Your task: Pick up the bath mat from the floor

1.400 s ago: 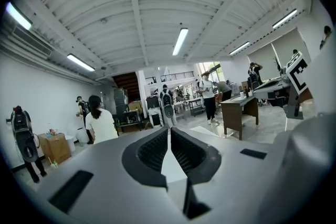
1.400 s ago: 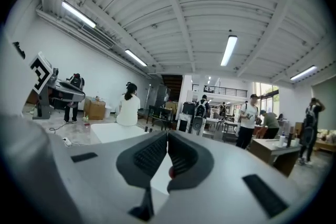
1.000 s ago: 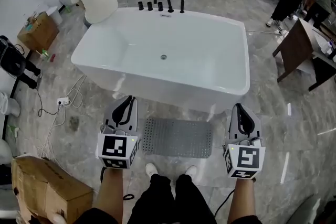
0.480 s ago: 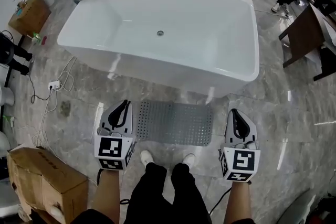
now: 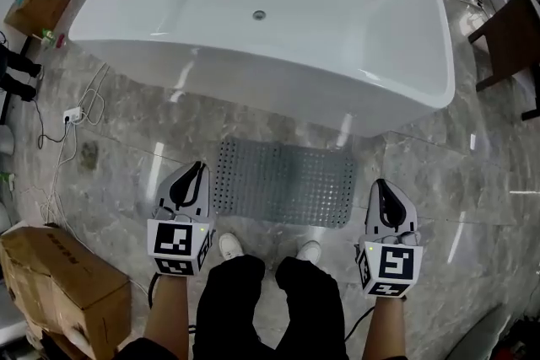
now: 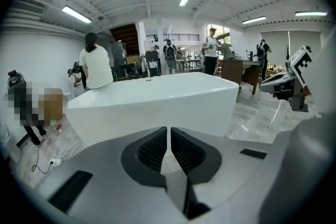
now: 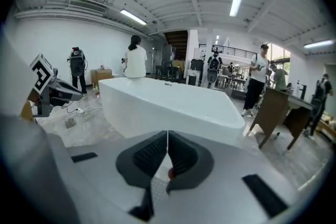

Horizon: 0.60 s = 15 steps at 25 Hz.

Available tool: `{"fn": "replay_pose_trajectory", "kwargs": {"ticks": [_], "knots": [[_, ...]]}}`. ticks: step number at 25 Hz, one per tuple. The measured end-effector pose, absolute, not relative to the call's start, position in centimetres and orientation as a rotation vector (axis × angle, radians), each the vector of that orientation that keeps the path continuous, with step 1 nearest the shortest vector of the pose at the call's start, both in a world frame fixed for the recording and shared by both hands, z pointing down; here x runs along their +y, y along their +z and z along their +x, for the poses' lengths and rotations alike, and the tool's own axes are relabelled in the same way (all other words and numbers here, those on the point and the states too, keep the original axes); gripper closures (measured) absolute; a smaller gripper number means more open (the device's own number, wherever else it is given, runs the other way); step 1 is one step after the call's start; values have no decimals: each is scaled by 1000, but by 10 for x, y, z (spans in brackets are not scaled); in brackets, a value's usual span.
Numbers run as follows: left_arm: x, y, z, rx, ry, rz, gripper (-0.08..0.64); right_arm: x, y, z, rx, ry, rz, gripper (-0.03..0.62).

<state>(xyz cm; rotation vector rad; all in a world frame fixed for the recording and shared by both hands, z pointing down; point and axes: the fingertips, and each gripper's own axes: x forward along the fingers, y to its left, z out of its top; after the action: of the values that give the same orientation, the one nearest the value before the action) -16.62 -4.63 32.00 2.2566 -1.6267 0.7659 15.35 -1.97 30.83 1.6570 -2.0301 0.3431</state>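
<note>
Cardboard box (image 5: 59,287) noted at 8 o'clock.
Left tool (image 5: 193,171): jaws closed, nothing held, just beside mat's left edge.
Bath mat (image 5: 283,183): laid flat on floor (image 5: 126,139), untouched; grasp and lift all left to be done.
Right tool (image 5: 381,185): closed, empty, beside mat's right edge.
Bathtub (image 5: 253,76) wall crowds mat at 12 o'clock; bare floor seen at 9 and 3.

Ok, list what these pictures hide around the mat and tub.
Grey perforated rubber bath mat: the left gripper and right gripper block it in their own views.
White glossy bathtub: far end cut by the head view's top edge.
Brown cardboard box: cut by the head view's lower left corner.
</note>
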Motion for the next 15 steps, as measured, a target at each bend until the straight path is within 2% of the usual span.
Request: {"fn": "replay_pose_trajectory", "kwargs": {"ticks": [15], "knots": [[-58, 556, -185, -1612, 767, 2241, 549, -31, 541, 161, -1998, 349, 1664, 569]]}}
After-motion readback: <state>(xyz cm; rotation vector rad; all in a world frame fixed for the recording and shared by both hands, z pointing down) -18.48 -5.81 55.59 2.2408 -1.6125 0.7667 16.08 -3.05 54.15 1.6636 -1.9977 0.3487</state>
